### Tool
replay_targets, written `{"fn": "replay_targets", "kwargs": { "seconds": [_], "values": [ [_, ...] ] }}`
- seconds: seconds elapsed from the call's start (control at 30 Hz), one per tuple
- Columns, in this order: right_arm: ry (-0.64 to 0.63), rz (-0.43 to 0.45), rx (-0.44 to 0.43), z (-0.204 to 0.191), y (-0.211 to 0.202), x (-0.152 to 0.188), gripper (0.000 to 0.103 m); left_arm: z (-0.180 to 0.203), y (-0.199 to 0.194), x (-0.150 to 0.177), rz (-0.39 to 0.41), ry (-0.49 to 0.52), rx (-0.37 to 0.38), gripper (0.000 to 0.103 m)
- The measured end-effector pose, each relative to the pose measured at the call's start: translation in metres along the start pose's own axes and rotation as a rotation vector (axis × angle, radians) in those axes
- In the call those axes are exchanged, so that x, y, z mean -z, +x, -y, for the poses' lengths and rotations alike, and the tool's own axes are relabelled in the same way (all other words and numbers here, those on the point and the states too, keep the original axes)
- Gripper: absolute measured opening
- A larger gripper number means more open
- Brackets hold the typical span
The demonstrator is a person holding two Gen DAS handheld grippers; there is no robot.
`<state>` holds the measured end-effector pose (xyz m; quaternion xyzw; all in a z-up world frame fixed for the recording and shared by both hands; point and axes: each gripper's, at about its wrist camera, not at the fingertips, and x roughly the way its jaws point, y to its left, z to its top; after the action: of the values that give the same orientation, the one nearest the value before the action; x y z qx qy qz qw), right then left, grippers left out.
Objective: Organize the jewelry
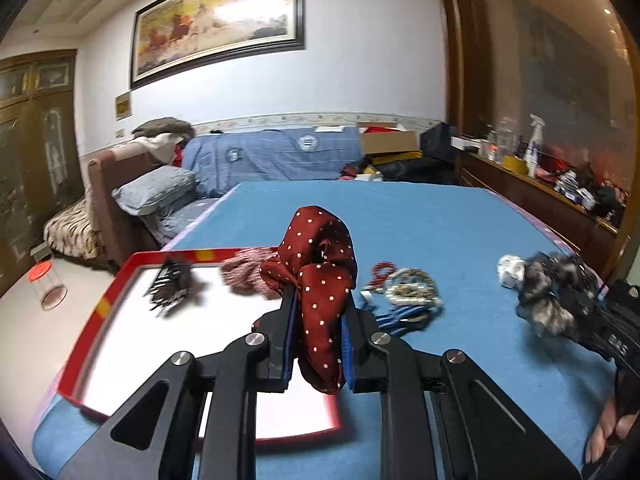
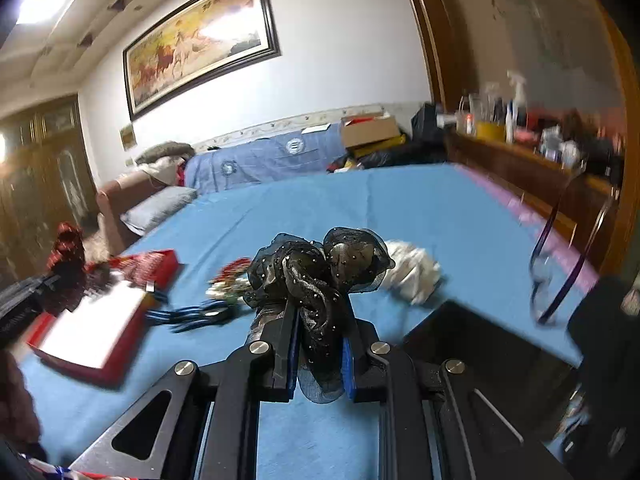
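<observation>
On red tray (image 1: pixel 120 276), black hair claw (image 1: pixel 170 288), pink scrunchie (image 1: pixel 246 270)

A lived-in home bedroom; a wide bed (image 1: pixel 440 216) under a blue sheet; a pillow (image 1: pixel 156 194) beside it; a framed horse painting (image 1: pixel 216 20) on the wall; wooden wardrobes (image 1: pixel 36 128); a cluttered dresser (image 1: pixel 540 192).

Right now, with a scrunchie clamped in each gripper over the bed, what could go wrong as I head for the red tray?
1. The red polka-dot scrunchie droops below the left gripper; it could snag the red tray rim.
2. A loose lobe of the black sheer scrunchie in the right gripper might brush the bead bracelets and drag them across the blue sheet.
3. The tray already holds a black hair clip, so a careless drop could land on it.
</observation>
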<state>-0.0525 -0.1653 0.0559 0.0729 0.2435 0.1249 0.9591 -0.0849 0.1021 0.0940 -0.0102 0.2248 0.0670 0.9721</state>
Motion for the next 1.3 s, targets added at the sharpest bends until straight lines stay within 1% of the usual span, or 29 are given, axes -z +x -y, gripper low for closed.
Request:
{"fn": "replay_targets", "kwargs": {
  "seconds": [0.07,0.13,0.37,0.6,0.73,0.87,1.03,1.2,1.23,1.3],
  "values": [
    [0.008,-0.022,-0.034,-0.01,-0.002,0.005,0.018,-0.011,-0.002,0.0,-0.002,-0.018,-0.016,0.018],
    [-0.012,-0.043,-0.066,-0.026,-0.002,0.008,0.018,-0.026,-0.005,0.001,-0.004,-0.039,-0.035,0.018],
    [-0.068,-0.053,-0.16,-0.074,-0.01,0.003,0.018,-0.066,-0.015,0.001,0.003,-0.105,-0.077,0.018],
    [-0.114,-0.069,-0.236,-0.114,-0.01,-0.005,0.019,-0.097,-0.02,0.005,-0.005,-0.165,-0.095,0.018],
    [-0.11,-0.088,-0.287,-0.132,-0.007,-0.012,0.019,-0.111,-0.019,0.006,-0.025,-0.171,-0.103,0.018],
    [-0.119,-0.095,-0.314,-0.147,-0.003,-0.018,0.019,-0.125,-0.017,0.01,-0.039,-0.186,-0.114,0.018],
    [-0.132,-0.111,-0.35,-0.168,0.011,-0.023,0.019,-0.138,-0.009,0.015,-0.066,-0.206,-0.108,0.018],
    [-0.165,-0.135,-0.376,-0.191,0.028,-0.019,0.021,-0.142,0.007,0.016,-0.091,-0.215,-0.106,0.018],
    [-0.174,-0.141,-0.376,-0.196,0.034,-0.018,0.021,-0.143,0.011,0.016,-0.098,-0.22,-0.101,0.018],
    [-0.185,-0.171,-0.375,-0.206,0.052,-0.016,0.021,-0.147,0.024,0.014,-0.128,-0.242,-0.068,0.018]
  ]
}}
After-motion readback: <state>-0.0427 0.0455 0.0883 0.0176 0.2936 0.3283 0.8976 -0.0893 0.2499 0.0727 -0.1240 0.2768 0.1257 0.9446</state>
